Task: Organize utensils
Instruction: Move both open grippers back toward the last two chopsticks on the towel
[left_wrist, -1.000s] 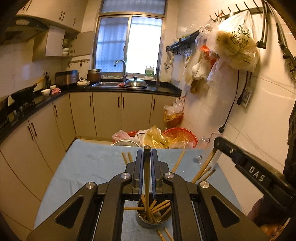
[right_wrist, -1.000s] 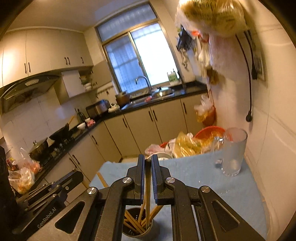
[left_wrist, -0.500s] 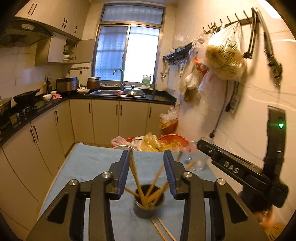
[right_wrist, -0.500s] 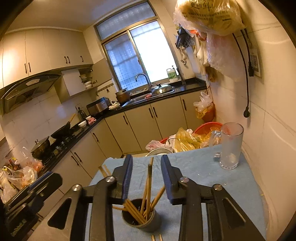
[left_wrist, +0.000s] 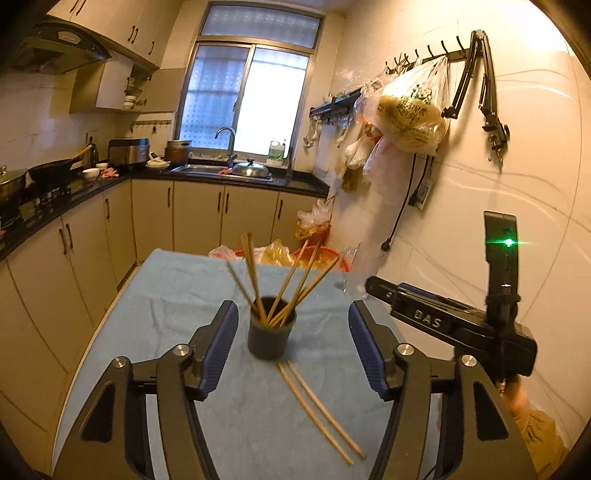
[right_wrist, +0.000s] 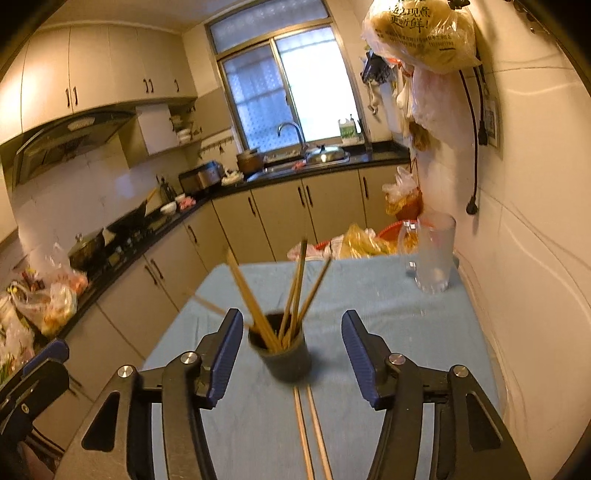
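A dark round holder cup (left_wrist: 271, 336) stands on the blue-covered table (left_wrist: 166, 295) with several wooden chopsticks (left_wrist: 291, 284) upright in it. Two loose chopsticks (left_wrist: 317, 406) lie on the cloth just in front of the cup. My left gripper (left_wrist: 291, 343) is open and empty, its jaws set wide on either side of the cup, slightly nearer than it. In the right wrist view the same cup (right_wrist: 284, 354), chopsticks (right_wrist: 295, 288) and loose pair (right_wrist: 310, 435) show. My right gripper (right_wrist: 291, 354) is open and empty, jaws flanking the cup.
A clear glass mug (right_wrist: 430, 254) stands at the table's far right by the tiled wall. A red basket with plastic bags (left_wrist: 314, 256) sits beyond the far edge. The right gripper's body (left_wrist: 443, 321) shows on the right. Kitchen cabinets run along the left.
Both grippers were shut on chopsticks over the cup a second ago. They opened, leaving the chopsticks in the cup, and have drawn back and up from it.
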